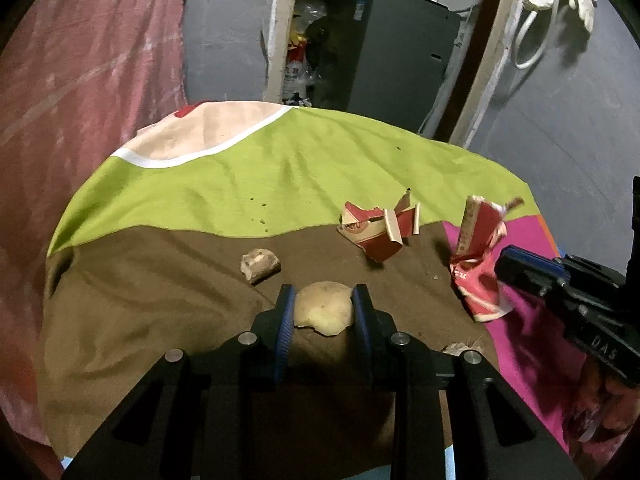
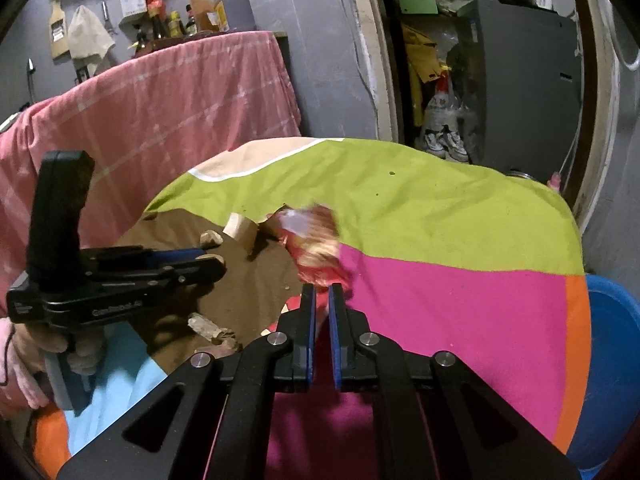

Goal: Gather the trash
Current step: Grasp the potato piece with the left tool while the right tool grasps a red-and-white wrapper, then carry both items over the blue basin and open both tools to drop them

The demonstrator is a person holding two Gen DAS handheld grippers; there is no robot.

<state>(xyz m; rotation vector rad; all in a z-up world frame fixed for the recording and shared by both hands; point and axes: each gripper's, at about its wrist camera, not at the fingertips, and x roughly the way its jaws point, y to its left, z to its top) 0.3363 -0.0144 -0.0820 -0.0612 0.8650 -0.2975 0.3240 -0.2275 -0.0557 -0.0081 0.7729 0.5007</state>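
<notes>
My left gripper (image 1: 323, 300) is shut on a pale yellow peel-like scrap (image 1: 323, 311) just above the brown part of the cloth. My right gripper (image 2: 322, 294) is shut on a crumpled red wrapper (image 2: 316, 248), blurred in the right wrist view; it also shows in the left wrist view (image 1: 478, 256), held up over the cloth with the right gripper (image 1: 505, 266) at its side. A torn red and tan carton (image 1: 380, 230) and a small tan scrap (image 1: 260, 265) lie on the cloth beyond my left gripper.
The table carries a green, brown and pink cloth (image 1: 260, 176). A blue tub (image 2: 608, 344) stands at the table's right edge. More scraps (image 2: 210, 330) lie near the front. A pink covered piece of furniture (image 1: 80, 100) stands to the left, a grey cabinet (image 1: 392, 48) behind.
</notes>
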